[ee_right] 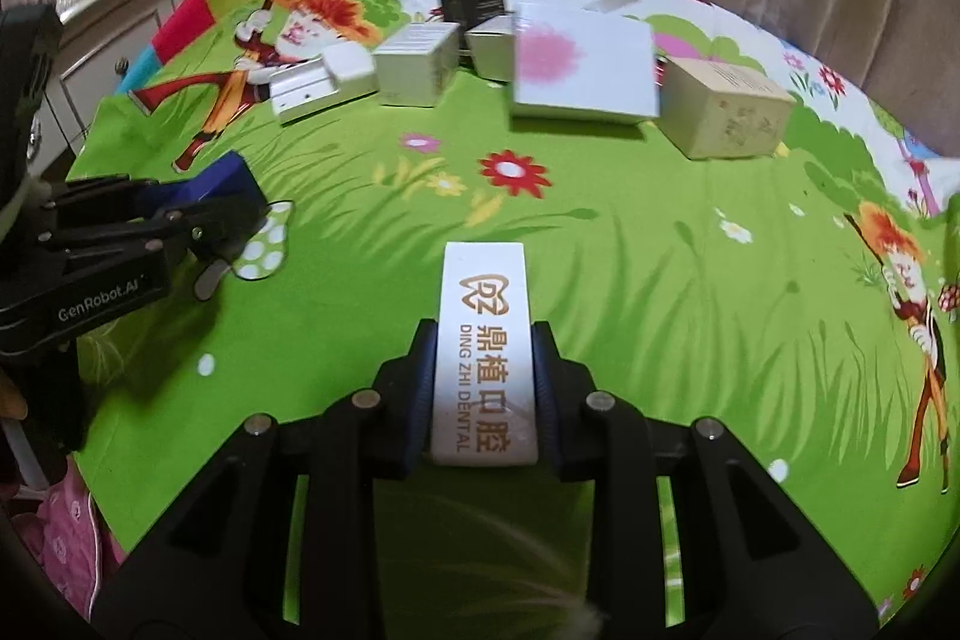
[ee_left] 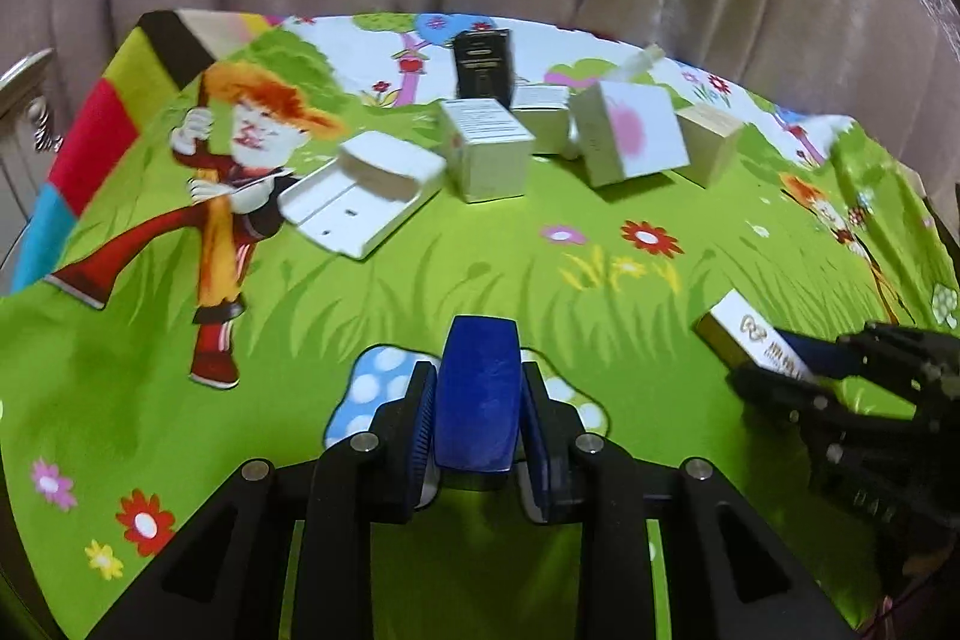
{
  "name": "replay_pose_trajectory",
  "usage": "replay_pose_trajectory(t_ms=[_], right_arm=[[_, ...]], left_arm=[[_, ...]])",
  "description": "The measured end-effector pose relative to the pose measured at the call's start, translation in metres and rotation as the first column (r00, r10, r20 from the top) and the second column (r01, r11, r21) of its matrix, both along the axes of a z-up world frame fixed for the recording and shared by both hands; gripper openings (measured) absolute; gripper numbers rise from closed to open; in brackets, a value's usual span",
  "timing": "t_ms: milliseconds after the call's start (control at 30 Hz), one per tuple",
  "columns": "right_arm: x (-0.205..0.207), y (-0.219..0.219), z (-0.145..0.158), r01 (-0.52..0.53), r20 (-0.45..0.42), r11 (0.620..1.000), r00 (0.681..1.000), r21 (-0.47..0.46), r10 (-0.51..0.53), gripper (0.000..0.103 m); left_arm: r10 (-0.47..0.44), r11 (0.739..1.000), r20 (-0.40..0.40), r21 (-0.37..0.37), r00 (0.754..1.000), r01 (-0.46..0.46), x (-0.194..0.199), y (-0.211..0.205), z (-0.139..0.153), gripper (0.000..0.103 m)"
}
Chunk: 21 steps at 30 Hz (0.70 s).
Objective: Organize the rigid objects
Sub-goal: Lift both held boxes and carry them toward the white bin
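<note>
While blurred elsewhere, right view reads "DING ZHI DENTAL" box (ee_right: pixel 483 352).

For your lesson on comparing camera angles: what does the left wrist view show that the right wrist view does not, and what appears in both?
Only the left wrist view shows the blue box head-on between the left gripper fingers. Only the right wrist view shows the Ding Zhi Dental print on the white box clamped in the right gripper, and the bedside cabinet. Both show the green cartoon cloth, the black box and the pink-spotted white box.
</note>
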State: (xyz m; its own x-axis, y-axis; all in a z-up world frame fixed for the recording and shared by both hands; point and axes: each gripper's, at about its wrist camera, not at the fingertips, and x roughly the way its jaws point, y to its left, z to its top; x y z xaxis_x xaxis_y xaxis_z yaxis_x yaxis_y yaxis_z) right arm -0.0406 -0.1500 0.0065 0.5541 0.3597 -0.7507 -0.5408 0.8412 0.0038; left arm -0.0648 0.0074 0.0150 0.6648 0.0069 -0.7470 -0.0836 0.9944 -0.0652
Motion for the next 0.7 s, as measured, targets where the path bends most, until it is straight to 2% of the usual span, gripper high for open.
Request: replay_pose_trajectory(t_ms=[167, 333, 700], right_arm=[[-0.019, 0.029, 0.006, -0.043, 0.004, 0.999, 0.999, 0.009, 0.043, 0.034], [-0.040, 0.040, 0.028, -0.069, 0.036, 0.997, 0.997, 0.043, 0.068, 0.034], [-0.091, 0.023, 0.100, -0.079, 0.195, 0.991, 0.979, 0.108, 0.057, 0.034]], left_arm=[[0.048, 0.997, 0.005, 0.062, 0.999, -0.048, -0.012, -0.001, 0.005, 0.028], [0.128, 0.991, 0.013, 0.035, 0.992, -0.128, -0.038, 0.014, 0.020, 0.028], [0.144, 0.987, 0.166, 0.053, 0.976, -0.154, -0.081, 0.007, 0.090, 0.028]])
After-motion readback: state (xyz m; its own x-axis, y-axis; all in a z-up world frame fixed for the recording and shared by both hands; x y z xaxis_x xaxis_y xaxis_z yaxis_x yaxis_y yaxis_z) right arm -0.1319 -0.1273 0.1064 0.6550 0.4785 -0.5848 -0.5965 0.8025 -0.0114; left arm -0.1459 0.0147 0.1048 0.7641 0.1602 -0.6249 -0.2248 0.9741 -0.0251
